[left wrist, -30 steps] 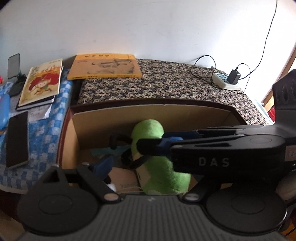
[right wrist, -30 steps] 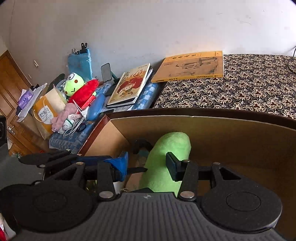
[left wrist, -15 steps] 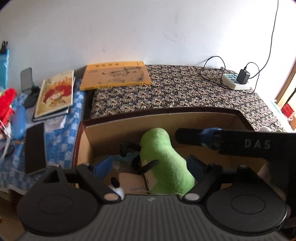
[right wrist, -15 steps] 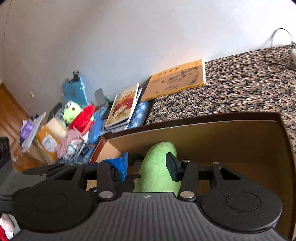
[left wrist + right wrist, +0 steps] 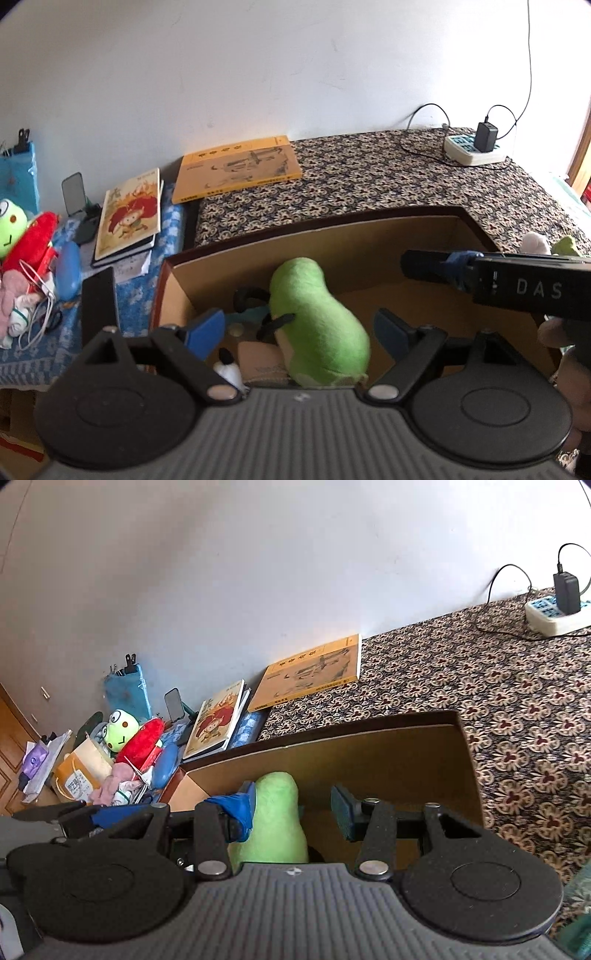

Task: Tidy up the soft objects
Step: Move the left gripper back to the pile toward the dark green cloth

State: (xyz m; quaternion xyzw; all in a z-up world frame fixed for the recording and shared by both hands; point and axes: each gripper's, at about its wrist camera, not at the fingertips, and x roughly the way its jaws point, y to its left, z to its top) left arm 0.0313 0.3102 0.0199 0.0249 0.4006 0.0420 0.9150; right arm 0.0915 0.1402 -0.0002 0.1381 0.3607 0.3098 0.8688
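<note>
A green plush toy [image 5: 317, 321] lies inside the brown cardboard box [image 5: 369, 236], over dark items and a small carton. It also shows in the right wrist view [image 5: 275, 823] inside the box [image 5: 388, 746]. My left gripper [image 5: 299, 332] is open above the box with the plush between and below its jaws. My right gripper [image 5: 291, 814] is open over the box, and its side shows in the left wrist view [image 5: 498, 284]. A frog plush [image 5: 120, 733], a red plush [image 5: 142, 744] and a pink soft item [image 5: 114, 782] lie at the left.
Two books [image 5: 236, 168] [image 5: 129, 212], a dark phone [image 5: 98, 299] and a blue case [image 5: 68, 269] lie left of and behind the box. A power strip [image 5: 472, 149] with cables sits on the patterned cloth [image 5: 498, 686] at the back right. A white toy [image 5: 535, 243] lies right of the box.
Both grippers have risen and pulled back from the box. The right gripper has swung out to the right of the left wrist view. The green plush has stayed in the box.
</note>
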